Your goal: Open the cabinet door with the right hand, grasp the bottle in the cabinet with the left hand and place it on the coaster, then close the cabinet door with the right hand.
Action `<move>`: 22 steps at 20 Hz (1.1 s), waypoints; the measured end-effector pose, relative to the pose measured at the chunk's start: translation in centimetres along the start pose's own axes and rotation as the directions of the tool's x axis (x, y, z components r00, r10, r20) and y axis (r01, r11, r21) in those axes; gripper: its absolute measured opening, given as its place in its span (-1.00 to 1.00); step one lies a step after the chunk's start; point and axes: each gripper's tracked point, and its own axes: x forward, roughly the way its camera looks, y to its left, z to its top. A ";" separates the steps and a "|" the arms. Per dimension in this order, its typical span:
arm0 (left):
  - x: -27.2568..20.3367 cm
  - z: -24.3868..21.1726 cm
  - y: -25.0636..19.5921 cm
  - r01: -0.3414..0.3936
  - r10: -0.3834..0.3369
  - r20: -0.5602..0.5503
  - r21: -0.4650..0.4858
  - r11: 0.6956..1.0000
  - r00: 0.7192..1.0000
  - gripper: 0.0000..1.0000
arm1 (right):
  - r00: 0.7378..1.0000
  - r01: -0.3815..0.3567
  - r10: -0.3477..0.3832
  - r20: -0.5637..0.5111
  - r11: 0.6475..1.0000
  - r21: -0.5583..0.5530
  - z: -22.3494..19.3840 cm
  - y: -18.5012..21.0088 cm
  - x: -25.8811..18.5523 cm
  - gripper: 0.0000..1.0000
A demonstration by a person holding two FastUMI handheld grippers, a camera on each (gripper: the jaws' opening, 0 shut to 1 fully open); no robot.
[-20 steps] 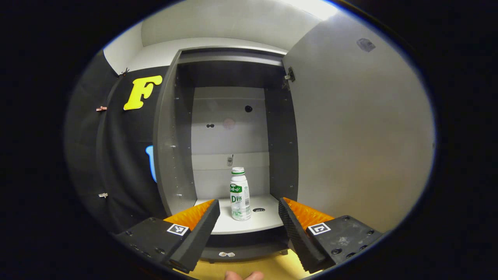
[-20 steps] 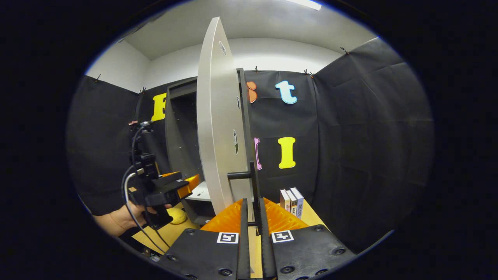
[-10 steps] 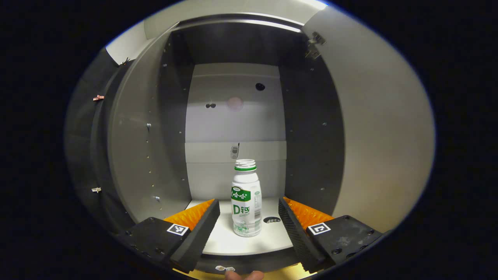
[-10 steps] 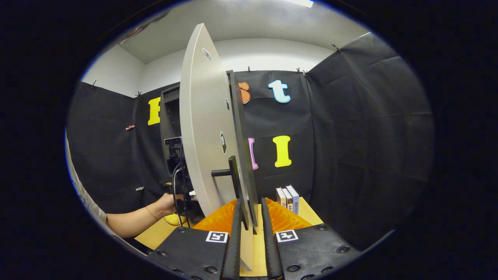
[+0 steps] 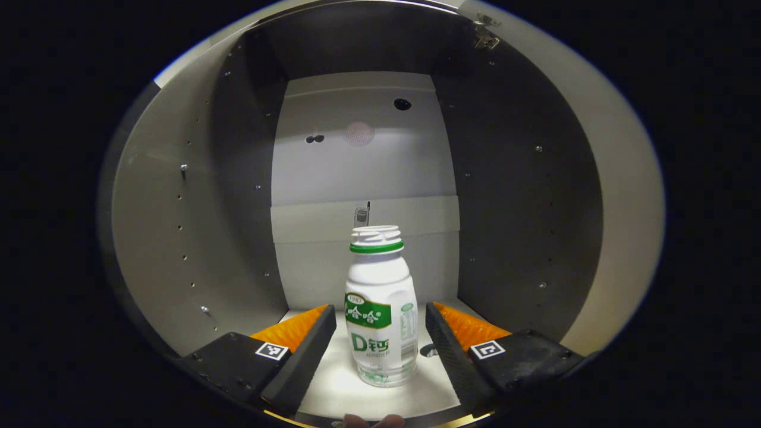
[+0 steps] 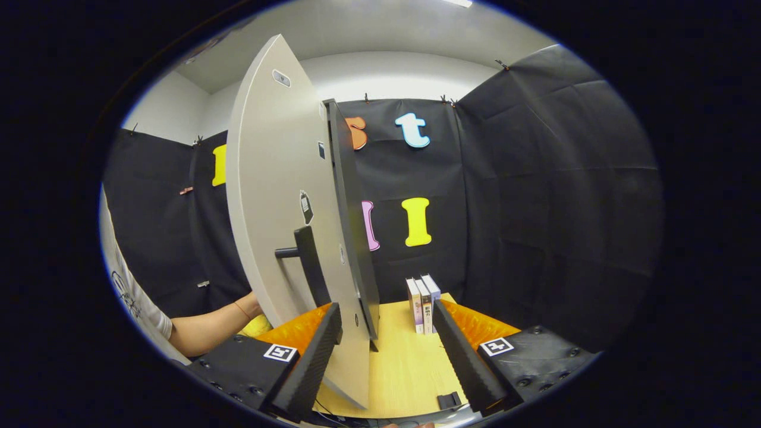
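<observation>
Left gripper (image 5: 380, 333) inside the cabinet (image 5: 178, 226), jaws open wide. Bottle (image 5: 380, 315) upright on the cabinet floor (image 5: 333, 392), between the two fingers and touching neither; white body, green neck ring, no cap visible. Small dark hole (image 5: 425, 351) in the floor just right of the bottle, beside the right finger. Nothing between jaws and bottle. Back panel (image 5: 362, 166) well behind, with a dark hole and a small hanging tag above the bottle's mouth. Side walls dotted with shelf-pin holes. Hinge (image 5: 486, 37) at upper right, where the door (image 5: 624, 196) swings out.

Right gripper (image 6: 386, 351) with jaws open, holding nothing. Door (image 6: 279, 214) swung wide, seen nearly edge-on, its lower edge standing between the fingers. Black handle (image 6: 306, 264) on the door face, above the left finger and clear of it. Forearm (image 6: 208, 330) reaching past the door's far side at lower left. Yellow table (image 6: 398, 362) below, with three books (image 6: 422, 303) upright near the right finger. Small black piece (image 6: 449, 399) on the table's near edge.
</observation>
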 end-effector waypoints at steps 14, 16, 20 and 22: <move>-7.4 3.5 3.3 -0.005 0.007 0.036 -0.059 0.998 0.999 0.43 | 0.999 0.028 -0.028 0.047 1.000 0.008 1.1 0.5 -1.3 0.92; -10.5 4.0 4.6 0.002 0.001 0.051 -0.062 0.998 0.999 0.43 | 0.998 0.040 -0.040 0.051 0.999 0.000 1.0 1.3 -2.1 0.91; -16.4 3.4 7.5 0.016 -0.011 0.067 -0.072 0.997 0.998 0.43 | 0.997 0.056 -0.055 0.060 0.998 -0.012 0.8 3.1 -2.8 0.92; -19.0 2.3 9.2 0.008 -0.003 0.077 -0.068 0.998 0.997 0.42 | 0.996 0.051 -0.049 0.078 0.998 -0.025 1.1 4.2 -3.1 0.92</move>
